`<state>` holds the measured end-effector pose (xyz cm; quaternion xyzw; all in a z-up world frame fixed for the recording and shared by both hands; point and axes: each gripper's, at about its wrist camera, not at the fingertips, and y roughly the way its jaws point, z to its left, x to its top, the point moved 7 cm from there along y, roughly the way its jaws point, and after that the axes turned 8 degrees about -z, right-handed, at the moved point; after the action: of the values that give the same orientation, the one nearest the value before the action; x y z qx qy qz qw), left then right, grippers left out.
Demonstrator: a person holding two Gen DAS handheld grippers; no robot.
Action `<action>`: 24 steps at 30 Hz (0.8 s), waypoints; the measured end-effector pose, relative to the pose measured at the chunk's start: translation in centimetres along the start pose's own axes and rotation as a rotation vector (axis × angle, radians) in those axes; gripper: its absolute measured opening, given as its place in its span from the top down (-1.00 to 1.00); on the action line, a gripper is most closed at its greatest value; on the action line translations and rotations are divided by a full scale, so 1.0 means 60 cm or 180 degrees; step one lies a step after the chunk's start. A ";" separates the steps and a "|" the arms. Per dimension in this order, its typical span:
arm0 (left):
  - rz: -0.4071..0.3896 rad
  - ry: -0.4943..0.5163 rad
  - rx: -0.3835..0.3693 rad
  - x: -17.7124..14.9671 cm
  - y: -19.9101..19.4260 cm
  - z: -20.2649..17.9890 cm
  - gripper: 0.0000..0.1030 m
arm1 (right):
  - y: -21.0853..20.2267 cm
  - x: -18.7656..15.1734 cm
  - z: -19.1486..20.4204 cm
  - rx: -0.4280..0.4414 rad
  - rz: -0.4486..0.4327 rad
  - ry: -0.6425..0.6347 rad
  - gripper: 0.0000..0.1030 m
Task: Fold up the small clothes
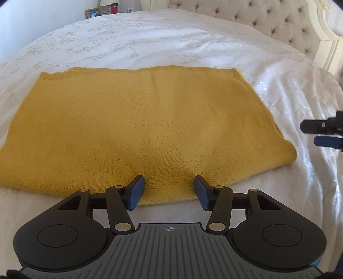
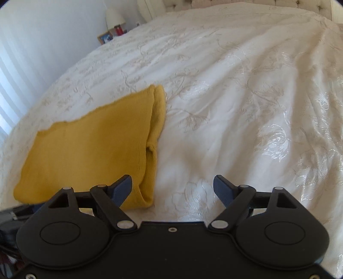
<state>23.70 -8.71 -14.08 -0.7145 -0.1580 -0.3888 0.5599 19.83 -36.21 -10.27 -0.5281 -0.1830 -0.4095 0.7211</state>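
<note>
So, the mustard-yellow knitted garment (image 1: 137,128) lay flat on the white floral-embroidered bedspread (image 1: 150,43), folded into a broad rectangle with its doubled edge on the right side. My left gripper (image 1: 169,191) sat at the near edge of that cloth, its blue pads (image 1: 137,191) parted, the hem bulging up between them but neither pad clearly pressing on it; I had nothing gripped there. My right gripper (image 2: 172,188) hovered off to the right of the garment, jaws spread wide and empty. Through its own camera I saw the left pad (image 2: 122,188) over the folded corner of the yellow knit (image 2: 85,150), and the right pad over bare bedspread (image 2: 235,107). From the left wrist view, the right gripper (image 1: 321,133) poked in at the far right edge, well clear of the cloth. Beyond the bed stood a cream tufted headboard (image 1: 268,19), a framed picture (image 1: 93,12) and a red tumbler (image 1: 114,8).
</note>
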 end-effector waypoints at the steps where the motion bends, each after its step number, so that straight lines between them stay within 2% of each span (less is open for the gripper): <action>1: 0.0029 0.0017 -0.0001 0.000 0.002 -0.002 -0.09 | 0.004 0.008 0.001 0.0046 -0.0040 0.0090 -0.68; 4: 0.0087 0.0067 0.0038 0.001 0.006 -0.006 -0.14 | 0.030 0.025 0.003 0.0146 -0.0042 0.0273 -0.73; 12: 0.0158 0.0124 0.0111 0.000 0.008 -0.011 -0.19 | 0.114 0.029 0.028 0.0269 0.0159 0.0311 -0.74; 17: 0.0189 0.0142 0.0102 -0.001 0.008 -0.012 -0.22 | 0.154 0.029 0.046 0.0343 0.0287 0.0295 -0.89; 19: 0.0198 0.0140 0.0083 0.000 0.011 -0.013 -0.28 | 0.165 0.031 0.053 0.0359 0.0299 0.0275 -0.99; 24: 0.0211 0.0175 -0.0004 -0.001 0.012 -0.016 -0.45 | 0.188 0.037 0.064 0.0367 0.0243 0.0221 -1.00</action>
<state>23.76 -9.78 -14.55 -0.7087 -0.1186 -0.3896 0.5761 30.62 -32.38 -14.18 -0.4777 -0.1610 -0.3886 0.7712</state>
